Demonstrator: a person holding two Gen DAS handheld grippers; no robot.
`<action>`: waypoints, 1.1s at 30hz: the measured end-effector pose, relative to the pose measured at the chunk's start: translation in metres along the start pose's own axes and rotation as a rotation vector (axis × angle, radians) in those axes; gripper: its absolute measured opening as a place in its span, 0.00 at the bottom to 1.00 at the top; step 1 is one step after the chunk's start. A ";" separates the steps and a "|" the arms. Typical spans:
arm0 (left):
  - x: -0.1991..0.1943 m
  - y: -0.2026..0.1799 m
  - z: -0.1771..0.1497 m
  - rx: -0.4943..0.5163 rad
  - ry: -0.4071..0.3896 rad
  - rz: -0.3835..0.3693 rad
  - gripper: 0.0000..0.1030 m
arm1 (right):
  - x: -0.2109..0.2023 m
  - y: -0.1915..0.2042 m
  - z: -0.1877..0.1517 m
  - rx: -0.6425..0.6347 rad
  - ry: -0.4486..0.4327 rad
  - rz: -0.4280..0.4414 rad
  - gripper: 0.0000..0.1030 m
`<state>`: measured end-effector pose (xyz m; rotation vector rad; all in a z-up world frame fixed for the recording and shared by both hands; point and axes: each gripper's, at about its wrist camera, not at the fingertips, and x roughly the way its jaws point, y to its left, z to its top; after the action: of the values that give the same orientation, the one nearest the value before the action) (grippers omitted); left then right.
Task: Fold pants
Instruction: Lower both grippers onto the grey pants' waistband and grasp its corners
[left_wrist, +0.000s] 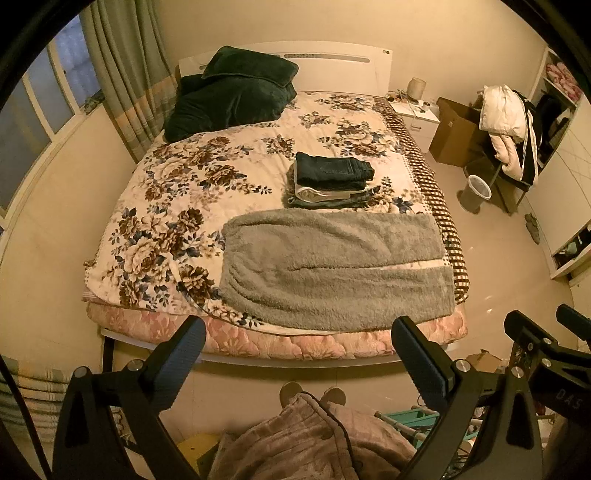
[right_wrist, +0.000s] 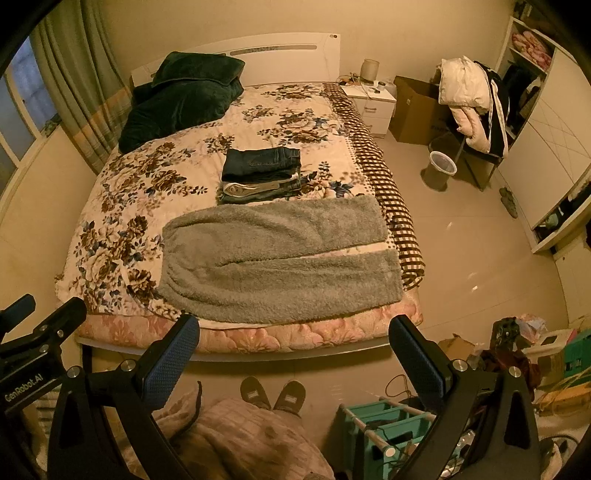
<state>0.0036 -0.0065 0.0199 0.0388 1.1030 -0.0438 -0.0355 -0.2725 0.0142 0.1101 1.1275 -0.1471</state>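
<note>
Grey fleece pants (left_wrist: 332, 266) lie flat across the near end of the bed, waist to the left, both legs pointing right with a narrow gap between them; they also show in the right wrist view (right_wrist: 277, 258). My left gripper (left_wrist: 299, 332) is open and empty, held high above the floor in front of the bed's foot. My right gripper (right_wrist: 295, 330) is open and empty too, beside the left one, and it shows at the right edge of the left wrist view (left_wrist: 546, 325).
A stack of folded pants (left_wrist: 332, 181) sits on the floral quilt (left_wrist: 177, 206) just behind the grey pair. Dark green bedding (left_wrist: 232, 92) lies at the headboard. A bin (right_wrist: 439, 170), a box and a loaded chair stand on the right. A teal rack (right_wrist: 388, 424) is near my feet.
</note>
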 end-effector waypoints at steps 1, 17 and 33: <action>0.000 -0.001 -0.001 0.002 0.002 -0.002 1.00 | 0.001 0.001 0.001 0.001 0.002 -0.003 1.00; 0.154 0.012 0.095 0.011 -0.048 0.116 1.00 | 0.166 -0.015 0.086 0.005 -0.077 -0.133 1.00; 0.498 -0.033 0.188 0.162 0.152 0.331 1.00 | 0.617 -0.072 0.244 -0.269 0.190 -0.131 1.00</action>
<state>0.3933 -0.0571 -0.3409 0.3742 1.2310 0.1690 0.4292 -0.4207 -0.4410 -0.1927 1.3343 -0.1015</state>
